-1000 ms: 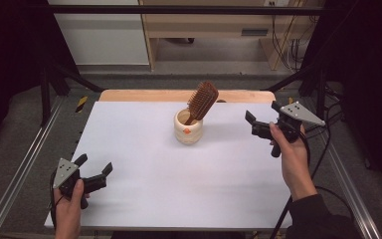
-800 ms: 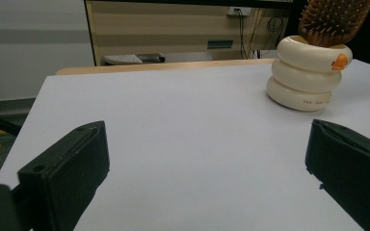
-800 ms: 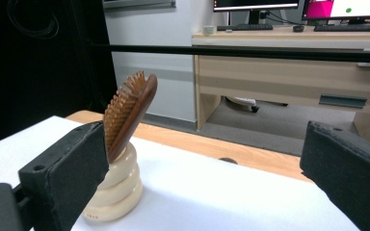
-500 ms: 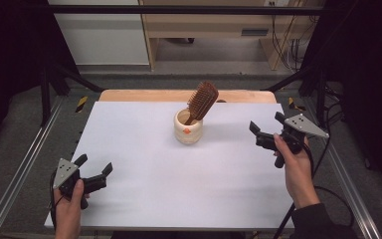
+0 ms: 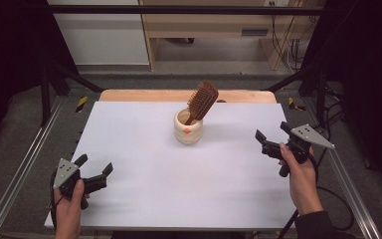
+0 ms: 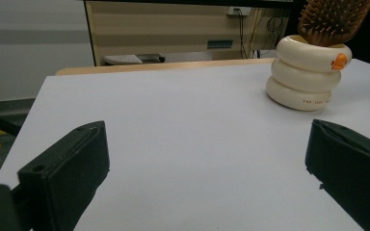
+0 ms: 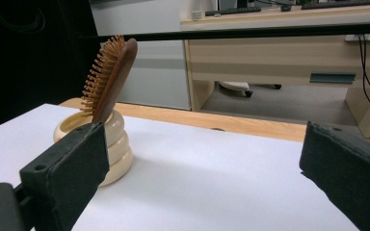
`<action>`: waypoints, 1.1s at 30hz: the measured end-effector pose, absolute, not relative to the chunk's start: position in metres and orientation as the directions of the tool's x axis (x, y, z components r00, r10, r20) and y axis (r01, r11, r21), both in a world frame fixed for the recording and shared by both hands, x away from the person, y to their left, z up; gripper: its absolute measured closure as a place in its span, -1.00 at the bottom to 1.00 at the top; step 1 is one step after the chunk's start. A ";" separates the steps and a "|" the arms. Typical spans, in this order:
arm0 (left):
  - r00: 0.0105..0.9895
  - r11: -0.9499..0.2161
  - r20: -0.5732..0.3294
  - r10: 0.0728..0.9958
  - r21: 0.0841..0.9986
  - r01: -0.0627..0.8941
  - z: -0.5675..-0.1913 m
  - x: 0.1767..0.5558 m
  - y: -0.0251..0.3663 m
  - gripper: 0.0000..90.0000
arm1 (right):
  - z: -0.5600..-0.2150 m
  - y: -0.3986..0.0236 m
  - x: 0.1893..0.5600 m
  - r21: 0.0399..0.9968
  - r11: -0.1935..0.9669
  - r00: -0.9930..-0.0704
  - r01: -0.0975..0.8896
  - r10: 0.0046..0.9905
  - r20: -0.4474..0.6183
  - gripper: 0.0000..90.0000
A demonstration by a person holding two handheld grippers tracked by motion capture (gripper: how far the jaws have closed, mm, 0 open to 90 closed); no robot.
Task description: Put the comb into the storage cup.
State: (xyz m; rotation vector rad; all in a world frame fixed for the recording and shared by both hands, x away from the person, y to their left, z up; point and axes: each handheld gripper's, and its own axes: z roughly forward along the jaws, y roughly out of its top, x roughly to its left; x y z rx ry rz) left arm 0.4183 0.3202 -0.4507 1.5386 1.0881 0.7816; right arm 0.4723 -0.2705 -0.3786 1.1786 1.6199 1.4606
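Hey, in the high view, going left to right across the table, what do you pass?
Left gripper → cream ringed holder → wooden hairbrush leaning out of it to the right → right gripper.

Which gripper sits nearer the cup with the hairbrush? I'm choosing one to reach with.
The right gripper, level with the cup; the left gripper rests at the table's near corner.

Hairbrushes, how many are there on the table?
1. The wooden hairbrush stands tilted in the cream cup, bristle head up, near the table's far middle. The cup's inside is partly hidden, so something small could sit there.
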 end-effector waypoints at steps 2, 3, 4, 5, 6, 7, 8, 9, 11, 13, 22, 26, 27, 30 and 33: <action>0.374 -0.039 -0.056 0.926 0.969 0.242 -0.451 0.418 0.320 -0.96 | -0.382 -0.273 0.471 0.980 -0.031 -0.379 0.198 0.919 0.106 -0.92; 0.374 -0.039 -0.056 0.926 0.970 0.242 -0.451 0.418 0.320 -0.96 | -0.384 -0.274 0.470 0.979 -0.033 -0.377 0.202 0.920 0.109 -0.92; 0.374 -0.039 -0.056 0.926 0.970 0.242 -0.451 0.418 0.320 -0.96 | -0.385 -0.275 0.469 0.979 -0.034 -0.375 0.203 0.920 0.110 -0.92; 0.374 -0.039 -0.056 0.926 0.970 0.241 -0.451 0.418 0.320 -0.96 | -0.387 -0.276 0.468 0.978 -0.036 -0.373 0.206 0.921 0.112 -0.92; 0.373 -0.038 -0.057 0.926 0.970 0.241 -0.451 0.418 0.321 -0.96 | -0.388 -0.277 0.467 0.977 -0.041 -0.370 0.207 0.922 0.117 -0.92; 0.373 -0.037 -0.057 0.926 0.970 0.242 -0.451 0.418 0.321 -0.96 | -0.390 -0.278 0.466 0.977 -0.040 -0.368 0.209 0.923 0.117 -0.92; 0.373 -0.037 -0.058 0.926 0.970 0.242 -0.450 0.418 0.321 -0.96 | -0.391 -0.279 0.466 0.977 -0.044 -0.365 0.211 0.923 0.120 -0.92; 0.373 -0.034 -0.060 0.926 0.970 0.242 -0.450 0.418 0.321 -0.96 | -0.393 -0.280 0.465 0.976 -0.045 -0.363 0.213 0.924 0.122 -0.92; 0.375 -0.029 -0.064 0.925 0.971 0.239 -0.449 0.417 0.323 -0.96 | -0.395 -0.282 0.463 0.975 -0.048 -0.361 0.216 0.924 0.125 -0.92; 0.366 -0.021 -0.067 0.928 0.973 0.231 -0.447 0.416 0.327 -0.96 | -0.397 -0.283 0.461 0.974 -0.054 -0.360 0.219 0.924 0.132 -0.92; 0.385 -0.022 -0.062 0.921 0.977 0.210 -0.439 0.405 0.331 -0.96 | -0.403 -0.292 0.450 0.975 -0.057 -0.349 0.217 0.928 0.132 -0.92; 0.413 -0.076 -0.016 0.911 0.976 0.205 -0.439 0.399 0.325 -0.96 | -0.407 -0.298 0.445 0.974 -0.065 -0.337 0.215 0.932 0.136 -0.92; 0.418 -0.083 -0.011 0.908 0.975 0.205 -0.438 0.397 0.324 -0.96 | -0.408 -0.300 0.443 0.974 -0.072 -0.334 0.217 0.932 0.143 -0.92; 0.428 -0.086 -0.008 0.904 0.976 0.201 -0.437 0.392 0.323 -0.96 | -0.411 -0.304 0.440 0.974 -0.073 -0.327 0.215 0.934 0.143 -0.92; 0.432 -0.086 -0.009 0.902 0.976 0.201 -0.437 0.386 0.323 -0.96 | -0.412 -0.306 0.438 0.974 -0.081 -0.323 0.211 0.935 0.148 -0.92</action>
